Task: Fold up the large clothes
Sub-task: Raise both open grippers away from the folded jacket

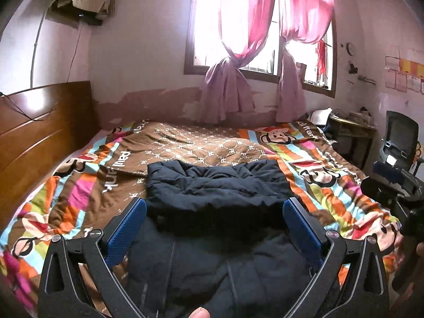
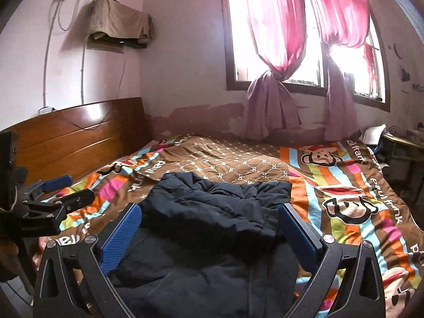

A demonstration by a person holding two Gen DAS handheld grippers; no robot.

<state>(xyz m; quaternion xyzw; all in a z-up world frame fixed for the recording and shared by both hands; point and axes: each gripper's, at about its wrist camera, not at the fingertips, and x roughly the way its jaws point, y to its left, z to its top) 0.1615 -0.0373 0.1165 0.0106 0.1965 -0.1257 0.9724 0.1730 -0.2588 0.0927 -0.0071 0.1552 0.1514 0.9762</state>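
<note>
A dark navy padded jacket point(image 1: 217, 190) lies on the near half of the bed, its far part doubled back over the near part; the right wrist view shows the same jacket point(image 2: 220, 206). My left gripper point(image 1: 214, 206) hovers above its near part, blue pads wide apart, open, nothing pressed between them. My right gripper point(image 2: 209, 212) is also open over the jacket, holding nothing. The right gripper's fingers point(image 1: 389, 175) show at the right edge of the left wrist view. The left gripper's fingers point(image 2: 58, 182) show at the left edge of the right wrist view.
The bed carries a striped, monkey-print quilt point(image 1: 331, 175) with a brown centre. A wooden headboard point(image 1: 34, 137) stands at the left. Pink knotted curtains point(image 1: 228, 90) hang at the window behind. A cluttered desk point(image 1: 352, 127) and black chair point(image 1: 400, 137) are at the right.
</note>
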